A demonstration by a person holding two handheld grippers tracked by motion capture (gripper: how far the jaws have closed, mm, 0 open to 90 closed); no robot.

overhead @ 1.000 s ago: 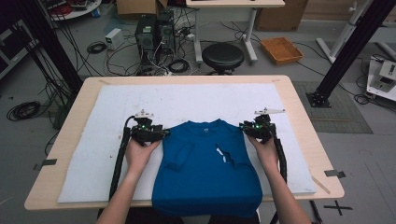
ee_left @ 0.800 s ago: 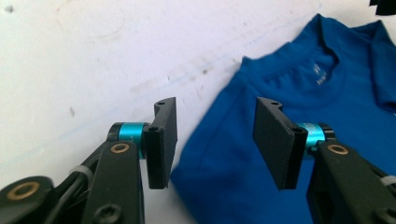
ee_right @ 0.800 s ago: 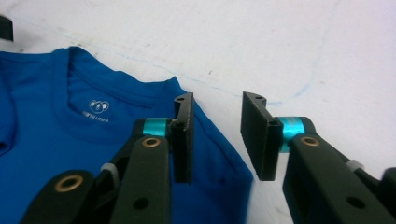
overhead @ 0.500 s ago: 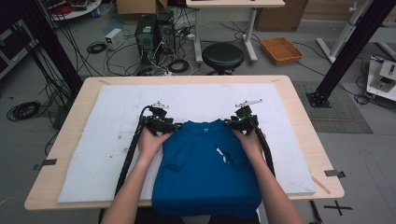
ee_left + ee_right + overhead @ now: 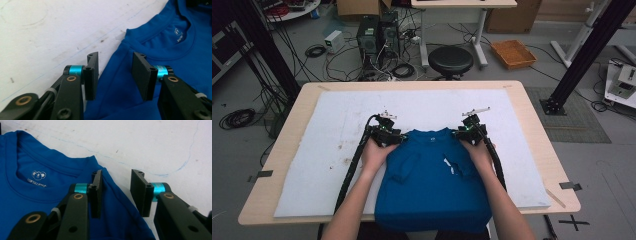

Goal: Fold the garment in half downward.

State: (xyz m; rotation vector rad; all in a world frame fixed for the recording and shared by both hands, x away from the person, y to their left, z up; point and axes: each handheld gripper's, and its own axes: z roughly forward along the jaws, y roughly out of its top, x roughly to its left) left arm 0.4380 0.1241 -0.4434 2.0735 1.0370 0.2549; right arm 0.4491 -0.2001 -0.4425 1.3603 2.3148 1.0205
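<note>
Two grippers work at one blue T-shirt, one at each shoulder. At the shirt's left shoulder sits the left gripper, with its two black jaws parted and the shoulder edge of the cloth lying in the gap between them; the pads do not press on the fabric. Its jaws have just been closing, yet a clear space shows on both sides of the cloth edge. One jaw stands over the white mat, the other over the blue cloth, and the collar with its small white label print lies just beyond the jaw on the cloth side.

At the other shoulder, the right gripper mirrors it: two jaws apart, the shoulder seam running up between them, one jaw over the shirt and one over the mat. Its jaws have also just been closing, and no pad is seen clamping the fabric.

From above, the left gripper and right gripper flank the neckline, each held by one hand, two forearms reaching in from below. Behind the grippers the shirt spreads flat, front up, its hem draping over the near edge of the single wooden table.
</note>
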